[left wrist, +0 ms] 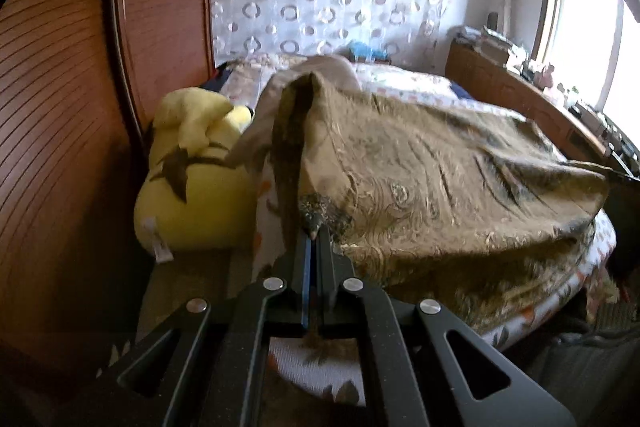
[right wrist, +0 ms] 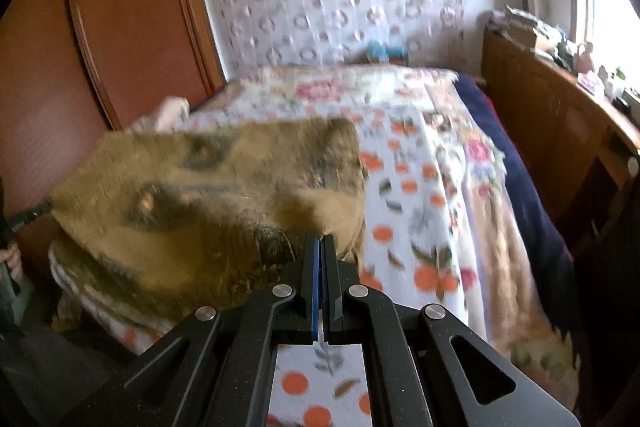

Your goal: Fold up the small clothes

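While both grippers' fingers are pinched narrow on its near corners, the brown patterned garment (left wrist: 440, 171) stretches between left gripper (left wrist: 316, 233) and right gripper (right wrist: 320, 241), lifted over the bed (right wrist: 420, 187).

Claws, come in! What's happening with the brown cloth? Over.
Left claw and right claw shut on brown cloth, stretched above bed. Yellow plush toy beside it, not blocking.

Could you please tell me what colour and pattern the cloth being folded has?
The cloth is olive-brown with dark swirling ornamental print, clearest in the left wrist view.
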Demonstrator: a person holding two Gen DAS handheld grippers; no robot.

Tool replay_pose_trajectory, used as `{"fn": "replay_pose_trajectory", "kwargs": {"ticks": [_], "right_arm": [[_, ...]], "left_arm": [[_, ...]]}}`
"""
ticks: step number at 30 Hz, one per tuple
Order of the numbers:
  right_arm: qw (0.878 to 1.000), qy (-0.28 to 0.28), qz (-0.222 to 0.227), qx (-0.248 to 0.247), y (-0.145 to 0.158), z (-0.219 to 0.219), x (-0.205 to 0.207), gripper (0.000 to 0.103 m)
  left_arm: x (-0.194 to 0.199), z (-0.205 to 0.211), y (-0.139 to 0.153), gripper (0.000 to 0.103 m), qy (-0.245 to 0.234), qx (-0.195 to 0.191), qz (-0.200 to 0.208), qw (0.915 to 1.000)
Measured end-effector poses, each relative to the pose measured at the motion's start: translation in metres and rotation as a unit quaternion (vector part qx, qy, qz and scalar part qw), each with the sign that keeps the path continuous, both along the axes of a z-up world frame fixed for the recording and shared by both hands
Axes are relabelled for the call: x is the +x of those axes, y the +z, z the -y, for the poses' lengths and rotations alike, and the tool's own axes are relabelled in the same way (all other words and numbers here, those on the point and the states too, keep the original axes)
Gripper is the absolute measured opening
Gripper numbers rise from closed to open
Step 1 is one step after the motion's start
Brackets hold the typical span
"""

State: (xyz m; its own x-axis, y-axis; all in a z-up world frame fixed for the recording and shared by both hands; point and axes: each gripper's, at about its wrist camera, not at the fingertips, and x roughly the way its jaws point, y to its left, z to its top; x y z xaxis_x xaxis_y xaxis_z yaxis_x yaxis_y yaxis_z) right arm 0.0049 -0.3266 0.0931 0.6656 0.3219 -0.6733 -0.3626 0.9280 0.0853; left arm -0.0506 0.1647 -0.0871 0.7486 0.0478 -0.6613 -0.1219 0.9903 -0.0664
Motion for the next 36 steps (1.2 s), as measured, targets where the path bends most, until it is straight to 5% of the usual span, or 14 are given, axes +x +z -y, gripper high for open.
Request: {"fn": "replay_pose_trajectory", "kwargs": {"ticks": [3, 8, 10, 13, 18, 36], "right_arm": [[1.000, -0.004, -0.006, -0.014, -0.005, -0.004, 0.008, 0.001], [0.998, -0.020, 0.024, -0.047, 0.003, -0.014, 0.013, 0.049], [0.998, -0.021, 0.032, -0.045, 0.007, -0.017, 0.015, 0.050], [0.998, -0.017, 0.047, -0.044, 0.006, -0.024, 0.013, 0.050], [0.998, 0.002, 0.053, -0.041, -0.007, -0.039, 0.012, 0.051], [0.996, 0.072, -0.010, -0.046, -0.086, -0.109, 0.064, 0.051]], "left_arm": [[0.001, 0.004, -0.001, 0.002, -0.003, 0.008, -0.008, 0.9999], [0.002, 0.006, 0.004, 0.004, -0.001, 0.007, -0.006, 1.0000], [0.000, 0.005, 0.005, 0.010, 0.001, 0.008, 0.000, 1.0000], [-0.003, 0.004, 0.005, 0.042, -0.004, 0.000, 0.007, 1.0000], [-0.001, 0.005, 0.002, 0.066, -0.002, -0.003, 0.007, 1.0000], [0.009, 0.006, -0.024, 0.067, 0.014, -0.002, -0.023, 0.9996]]}}
